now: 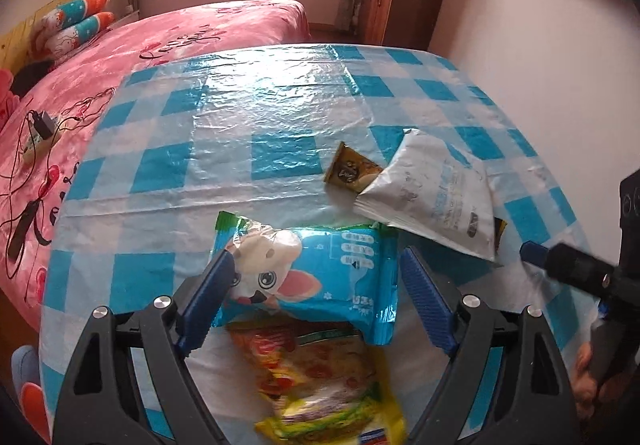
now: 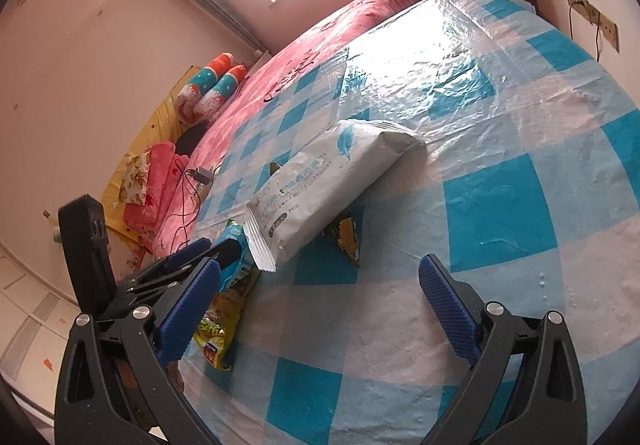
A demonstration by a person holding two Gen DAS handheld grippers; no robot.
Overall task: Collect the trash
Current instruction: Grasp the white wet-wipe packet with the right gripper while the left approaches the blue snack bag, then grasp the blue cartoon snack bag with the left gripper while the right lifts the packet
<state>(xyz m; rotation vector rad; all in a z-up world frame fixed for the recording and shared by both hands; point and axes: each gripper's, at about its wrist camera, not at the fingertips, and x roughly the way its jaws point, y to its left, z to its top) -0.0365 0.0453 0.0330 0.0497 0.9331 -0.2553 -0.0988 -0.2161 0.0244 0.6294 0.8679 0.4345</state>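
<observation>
Left wrist view: your left claw (image 1: 316, 285) is spread wide, pads on either side of the blue wet-wipe pack (image 1: 320, 277), left pad touching or nearly touching its edge, right pad just off the far edge. Nothing is clamped yet. The pack sits square between the fingers, likely so one squeeze takes it across the short side. Using the blue pack as landmark: the yellow snack wrapper (image 1: 328, 385) lies partly under its near edge, running back toward you between the claw arms, blurred. Beyond the pack and to its right, the white pouch (image 1: 436, 197) lies tilted, one corner almost reaching the pack. The small gold sachet (image 1: 348, 169) lies beyond the pack, tucked against the pouch's left edge. All sit on the checked counter (image 1: 240, 117); the pink bed (image 1: 100, 65) is behind and to the left.

Right wrist view: your right claw (image 2: 320, 285) is also wide open and empty, hovering over bare counter. From the white pouch (image 2: 332, 181): it lies ahead of the claw and a bit left, propped on a dark yellow-edged wrapper (image 2: 346, 241), so it is raised at that side. The blue pack (image 2: 234, 249) and left claw's fingers (image 2: 224, 251) are left of the pouch's near end. Looks like you're set to take the pouch next; no bin is in view.
</observation>
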